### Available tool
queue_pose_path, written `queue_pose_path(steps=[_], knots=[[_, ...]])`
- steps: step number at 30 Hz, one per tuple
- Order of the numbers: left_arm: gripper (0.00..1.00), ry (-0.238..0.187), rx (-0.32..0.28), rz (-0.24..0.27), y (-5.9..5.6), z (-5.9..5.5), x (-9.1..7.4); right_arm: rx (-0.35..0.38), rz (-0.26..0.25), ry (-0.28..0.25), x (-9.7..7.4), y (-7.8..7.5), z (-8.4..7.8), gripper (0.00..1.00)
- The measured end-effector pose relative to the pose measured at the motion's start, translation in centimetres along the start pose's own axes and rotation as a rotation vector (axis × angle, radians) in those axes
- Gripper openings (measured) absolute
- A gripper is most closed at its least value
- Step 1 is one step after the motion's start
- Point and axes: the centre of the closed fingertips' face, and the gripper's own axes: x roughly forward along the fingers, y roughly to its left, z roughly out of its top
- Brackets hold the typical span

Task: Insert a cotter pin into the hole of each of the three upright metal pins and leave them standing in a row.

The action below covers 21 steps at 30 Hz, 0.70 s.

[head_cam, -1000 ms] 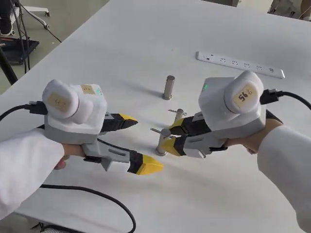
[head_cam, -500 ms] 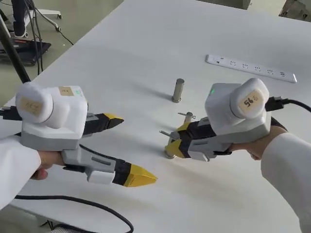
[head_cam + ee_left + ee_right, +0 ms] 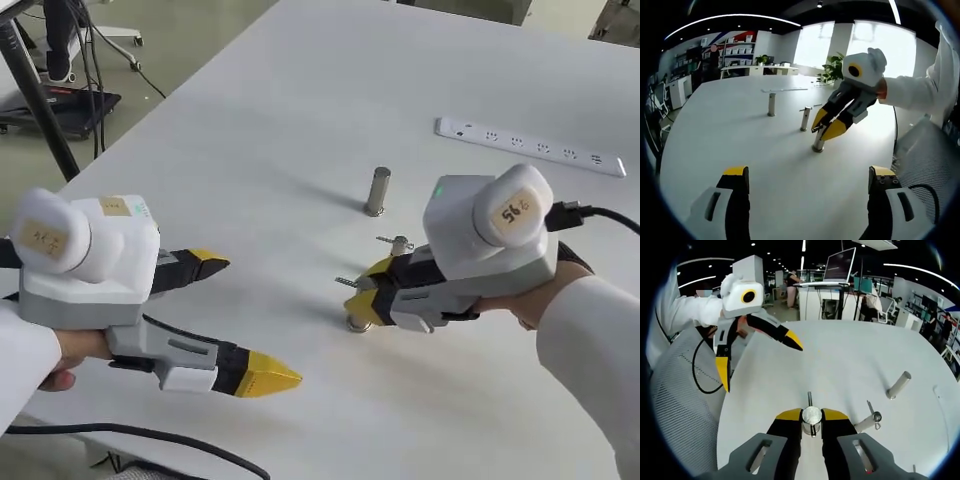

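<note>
Three upright metal pins stand in a row on the white table (image 3: 300, 120). The far pin (image 3: 378, 190) (image 3: 898, 385) (image 3: 771, 104) has no cotter pin through it. Both the middle pin (image 3: 399, 245) (image 3: 867, 421) (image 3: 805, 119) and the near pin (image 3: 357, 308) (image 3: 812, 416) (image 3: 818, 141) carry a cotter pin. My right gripper (image 3: 368, 293) (image 3: 812, 422) is shut on the top of the near pin, whose cotter pin (image 3: 809, 398) pokes out ahead. Off to the left, my left gripper (image 3: 242, 320) (image 3: 809, 180) is open and holds nothing.
A white power strip (image 3: 530, 147) (image 3: 782, 90) lies at the table's far side. A black cable (image 3: 130, 435) runs along the near table edge by my left hand. The floor and a stand leg (image 3: 40, 100) lie beyond the left edge.
My left gripper has drawn back to the left, away from the pins, still open. The right gripper stays shut on the near pin. The head camera has shifted.
</note>
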Motion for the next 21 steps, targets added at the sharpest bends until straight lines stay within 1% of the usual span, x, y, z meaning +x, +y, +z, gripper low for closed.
queue_pose_path(steps=[3,6,7,9,12,16,18,19,20,21], knots=[[0.99,0.000,0.006,0.005,0.0,0.2,-0.1,-0.010,-0.001,-0.002,0.0,0.0,0.0,0.09],[0.99,0.000,0.009,0.006,0.0,0.4,-0.2,-0.062,0.012,-0.007,-0.2,0.2,0.0,0.09],[0.99,0.002,0.010,0.008,0.0,0.4,-0.2,-0.064,0.014,-0.007,-0.2,0.3,-0.1,0.09],[0.99,0.010,0.010,0.011,0.0,0.5,-0.2,-0.080,0.024,-0.025,-0.6,0.4,0.1,0.09],[0.99,0.006,0.006,0.022,0.1,0.8,-0.1,-0.088,0.036,-0.060,-1.5,0.3,0.7,0.09],[0.99,0.004,0.002,0.017,-0.1,1.0,0.1,-0.120,0.055,-0.072,-2.8,-0.2,0.8,0.09],[0.99,0.002,-0.004,0.023,0.0,1.1,0.3,-0.133,0.055,-0.070,-3.5,-0.7,0.4,0.09],[0.99,0.001,-0.006,0.023,0.0,1.1,0.3,-0.139,0.047,-0.068,-4.0,-1.3,0.0,0.09],[0.99,0.001,-0.008,0.024,0.0,1.0,0.3,-0.141,0.046,-0.066,-4.1,-1.4,-0.2,0.09],[0.99,0.002,-0.010,0.022,-0.1,0.9,0.4,-0.138,0.045,-0.062,-4.6,-1.9,-0.6,0.09]])
